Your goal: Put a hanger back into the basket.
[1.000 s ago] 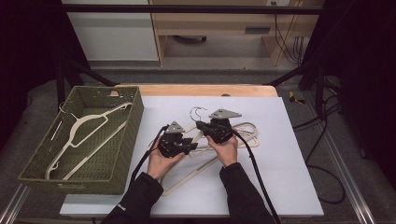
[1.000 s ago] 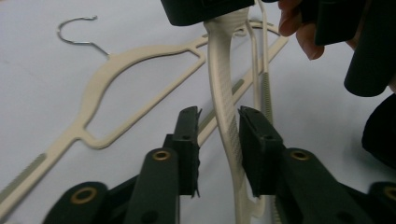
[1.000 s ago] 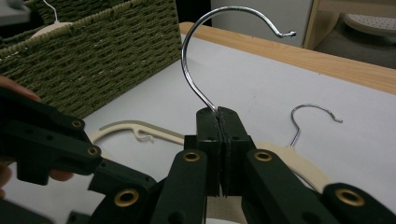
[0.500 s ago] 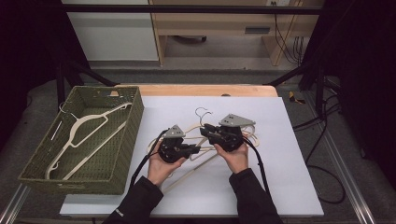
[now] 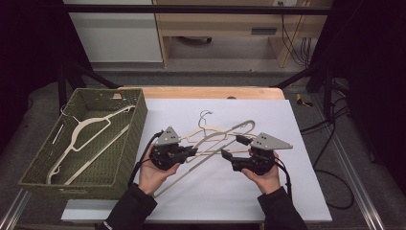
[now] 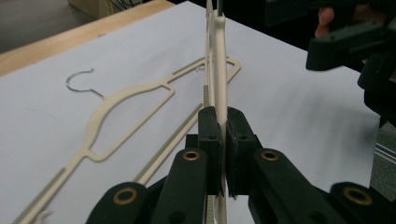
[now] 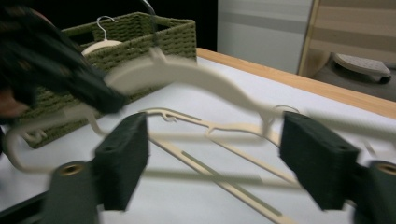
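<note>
My left gripper (image 5: 191,152) is shut on the lower bar of a cream plastic hanger (image 5: 225,136) and holds it above the white table; in the left gripper view the hanger (image 6: 219,88) stands edge-on between the closed pads of the left gripper (image 6: 222,122). To its right, my right gripper (image 5: 233,147) is open, its jaws having just been opening, and its pads press on nothing. In the right gripper view the right gripper (image 7: 222,151) stands wide, with the lifted hanger (image 7: 187,74) blurred beyond it. More cream hangers (image 7: 224,135) lie flat on the table.
A green woven basket (image 5: 134,124) with cream hangers (image 5: 86,132) in it stands at the left edge of the white table (image 5: 297,191). A wire-hooked hanger (image 6: 130,98) lies flat beside the left gripper. The table's wooden back edge (image 5: 206,92) lies behind.
The right gripper has opened, let go of the hangers and drawn away to the right. The left gripper has closed on one hanger and raised it off the table.
</note>
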Demonstrator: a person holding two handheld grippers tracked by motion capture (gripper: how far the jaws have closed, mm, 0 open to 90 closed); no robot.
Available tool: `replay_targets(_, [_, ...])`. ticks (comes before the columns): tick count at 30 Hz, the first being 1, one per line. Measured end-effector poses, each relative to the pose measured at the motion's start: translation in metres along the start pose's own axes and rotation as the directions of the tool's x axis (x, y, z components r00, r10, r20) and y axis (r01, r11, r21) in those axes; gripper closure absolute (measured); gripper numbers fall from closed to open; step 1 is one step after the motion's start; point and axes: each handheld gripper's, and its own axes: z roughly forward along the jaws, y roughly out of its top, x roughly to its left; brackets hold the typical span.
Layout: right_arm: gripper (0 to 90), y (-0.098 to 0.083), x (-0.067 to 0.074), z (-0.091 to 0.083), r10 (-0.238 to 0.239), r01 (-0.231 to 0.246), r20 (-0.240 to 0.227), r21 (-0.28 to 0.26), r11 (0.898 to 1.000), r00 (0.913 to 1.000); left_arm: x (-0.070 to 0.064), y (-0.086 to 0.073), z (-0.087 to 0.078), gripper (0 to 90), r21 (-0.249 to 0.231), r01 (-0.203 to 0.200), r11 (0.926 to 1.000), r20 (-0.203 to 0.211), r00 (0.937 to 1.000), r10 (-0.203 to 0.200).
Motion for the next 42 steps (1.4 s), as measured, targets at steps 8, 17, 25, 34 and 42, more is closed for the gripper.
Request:
replay_targets(8, [8.6, -0.014, -0.009, -0.021, 0.018, -0.018, 0.050, 0.013, 1.000, 0.9986, 0.009, 0.020, -0.049, 86.3, -0.039, -0.026, 0.9989, -0.049, 0.9985, 0.024])
replay_targets(17, [5.4, -0.024, -0.016, -0.033, 0.035, -0.036, 0.081, 0.014, 0.999, 0.9961, 0.028, 0.035, -0.101, 86.3, -0.072, -0.037, 0.9967, -0.086, 0.9958, 0.031])
replay_targets(25, [4.5, -0.026, -0.019, -0.037, 0.043, -0.043, 0.090, 0.006, 0.999, 0.9950, 0.056, 0.042, -0.143, 86.3, -0.092, -0.033, 0.9952, -0.138, 0.9902, 0.020])
replay_targets(34, [3.6, -0.027, -0.021, -0.037, 0.042, -0.043, 0.095, 0.004, 0.999, 0.9946, 0.100, 0.027, -0.175, 86.3, -0.105, 0.011, 0.9944, -0.189, 0.9814, -0.031])
replay_targets(42, [3.4, -0.028, -0.021, -0.036, 0.043, -0.044, 0.095, 0.010, 0.999, 0.9946, 0.133, 0.008, -0.196, 86.3, -0.080, 0.024, 0.9965, -0.240, 0.9698, -0.043])
